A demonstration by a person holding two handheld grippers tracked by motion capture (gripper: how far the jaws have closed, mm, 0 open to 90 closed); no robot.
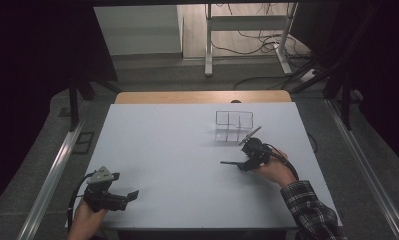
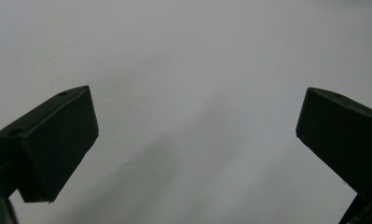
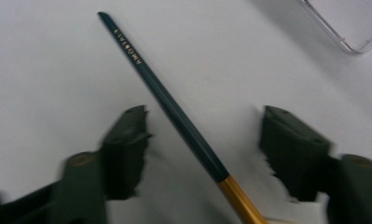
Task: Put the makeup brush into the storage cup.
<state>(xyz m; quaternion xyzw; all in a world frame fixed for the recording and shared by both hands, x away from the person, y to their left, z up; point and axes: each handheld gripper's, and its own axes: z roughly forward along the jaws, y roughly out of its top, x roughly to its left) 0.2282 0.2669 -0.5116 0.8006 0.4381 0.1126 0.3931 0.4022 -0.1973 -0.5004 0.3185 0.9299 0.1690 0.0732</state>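
Observation:
A slim dark-green stick with a gold band, much like a brush handle point(image 3: 174, 112), lies on the white table point(image 1: 177, 160). It passes slantwise between the jaws of my right gripper point(image 3: 204, 144), with a gap on each side and neither pad touching it. In the high view the handle point(image 1: 229, 163) pokes out to the left of the right gripper point(image 1: 243, 165) at centre right. My left gripper point(image 1: 131, 196) rests at the near left, open, with only bare table between its jaws point(image 2: 193, 135).
A clear plastic compartment box point(image 1: 233, 125) stands just beyond the right gripper, and its corner point(image 3: 347, 28) is at the top right of the right gripper view. A metal frame and cables point(image 1: 252, 40) are on the floor behind the table.

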